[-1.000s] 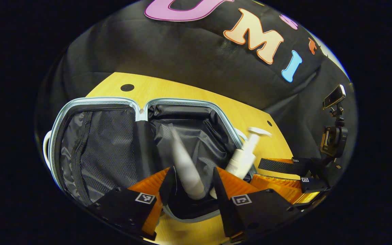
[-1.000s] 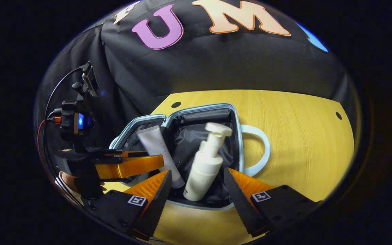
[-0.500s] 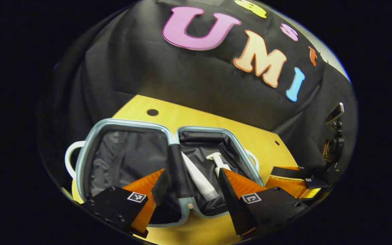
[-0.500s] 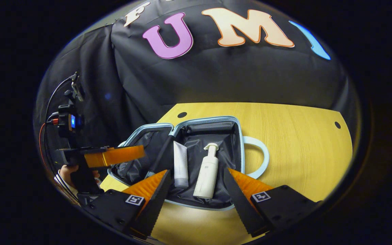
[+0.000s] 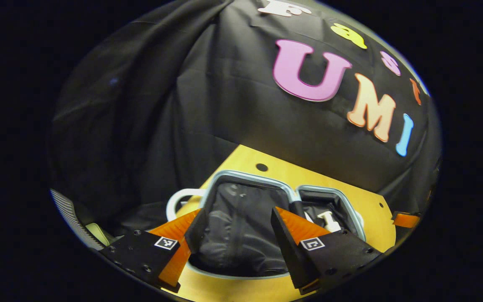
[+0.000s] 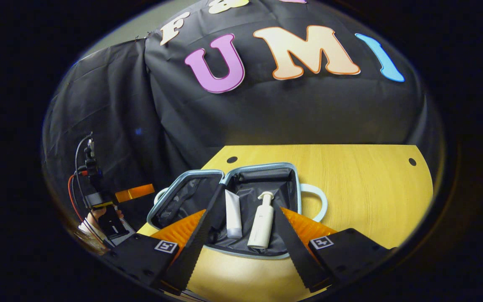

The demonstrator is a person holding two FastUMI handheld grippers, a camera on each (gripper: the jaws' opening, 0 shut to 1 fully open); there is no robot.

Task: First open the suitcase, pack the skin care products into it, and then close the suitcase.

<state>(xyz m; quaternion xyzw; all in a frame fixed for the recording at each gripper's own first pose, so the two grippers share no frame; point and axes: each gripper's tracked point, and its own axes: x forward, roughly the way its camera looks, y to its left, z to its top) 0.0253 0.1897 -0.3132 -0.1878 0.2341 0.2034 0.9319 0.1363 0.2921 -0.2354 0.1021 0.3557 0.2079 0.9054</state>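
Wooden table [image 6: 363,184]: suitcase [image 6: 294,184] open, tube [image 6: 233,214] and pump bottle [image 6: 261,220] packed; closing left; both jaws spread, empty.

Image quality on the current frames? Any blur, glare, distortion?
Right gripper view: sharp; tube and pump bottle crisp in the suitcase, table edge bowed by fisheye, no glare. Left gripper view: dimmer, suitcase lining soft and shadowed, rim bent.

No readable text on anything I see. My left gripper [image 5: 233,228] and right gripper [image 6: 239,228] carry square coded marker tags, no words; tube [image 6: 233,213] and pump bottle [image 6: 262,219] labels illegible.
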